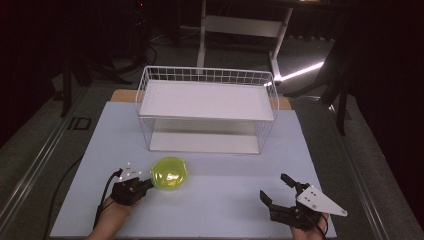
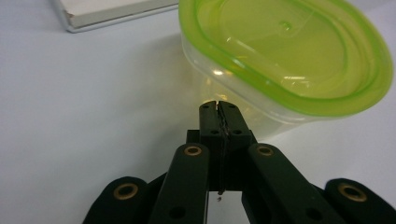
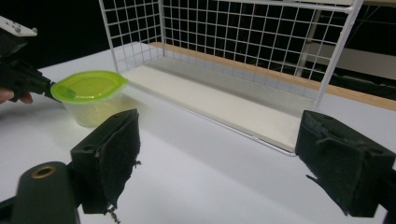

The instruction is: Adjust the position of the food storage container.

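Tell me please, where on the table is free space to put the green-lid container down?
The widest bare patch of the table lies between the container and the right gripper, in front of the wire rack. Both rack shelves look bare too. The strips on either side of the rack are narrower. The crowded spot is the near-left, where the shut left gripper meets the container.

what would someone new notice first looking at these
The bright green-lidded clear container stands out on the pale table, near its front left. The left gripper sits right beside it with jaws shut. Behind stands a white wire rack with two shelves, while the right gripper waits open at the front right.
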### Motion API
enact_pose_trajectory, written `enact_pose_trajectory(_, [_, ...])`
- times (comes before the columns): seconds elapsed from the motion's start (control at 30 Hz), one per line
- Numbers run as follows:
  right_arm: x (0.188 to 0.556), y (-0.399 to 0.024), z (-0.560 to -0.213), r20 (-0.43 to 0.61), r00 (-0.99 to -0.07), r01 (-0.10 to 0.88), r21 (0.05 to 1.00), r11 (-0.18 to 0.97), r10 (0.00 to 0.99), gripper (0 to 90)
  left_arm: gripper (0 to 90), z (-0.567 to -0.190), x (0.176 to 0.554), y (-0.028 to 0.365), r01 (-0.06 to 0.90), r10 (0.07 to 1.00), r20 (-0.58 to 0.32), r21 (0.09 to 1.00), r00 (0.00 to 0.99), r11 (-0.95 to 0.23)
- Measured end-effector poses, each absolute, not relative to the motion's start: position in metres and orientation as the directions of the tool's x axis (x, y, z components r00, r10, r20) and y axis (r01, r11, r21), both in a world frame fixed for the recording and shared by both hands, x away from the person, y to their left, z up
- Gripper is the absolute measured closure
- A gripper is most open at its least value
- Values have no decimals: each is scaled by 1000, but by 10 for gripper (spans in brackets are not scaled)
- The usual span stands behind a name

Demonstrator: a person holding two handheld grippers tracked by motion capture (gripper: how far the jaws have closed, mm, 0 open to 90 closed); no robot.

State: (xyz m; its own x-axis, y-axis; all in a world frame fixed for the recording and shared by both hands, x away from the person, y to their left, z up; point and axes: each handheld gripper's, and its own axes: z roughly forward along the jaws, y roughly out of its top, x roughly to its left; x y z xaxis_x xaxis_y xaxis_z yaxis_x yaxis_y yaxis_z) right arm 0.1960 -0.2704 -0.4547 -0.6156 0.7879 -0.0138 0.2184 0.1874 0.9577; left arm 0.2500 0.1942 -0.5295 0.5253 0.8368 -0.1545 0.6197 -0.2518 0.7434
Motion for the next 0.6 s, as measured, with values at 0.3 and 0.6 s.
enact_pose_trajectory(0.3, [197, -268, -457, -3, -627, 226, 956, 186, 779, 139, 900, -529, 268, 163, 593, 803, -167, 760, 573, -265])
enact_pose_trajectory(0.6, [197, -267, -458, -2, -636, 227, 955, 190, 772, 139, 900, -529, 290, 133, 587, 786, -161, 756, 596, -290])
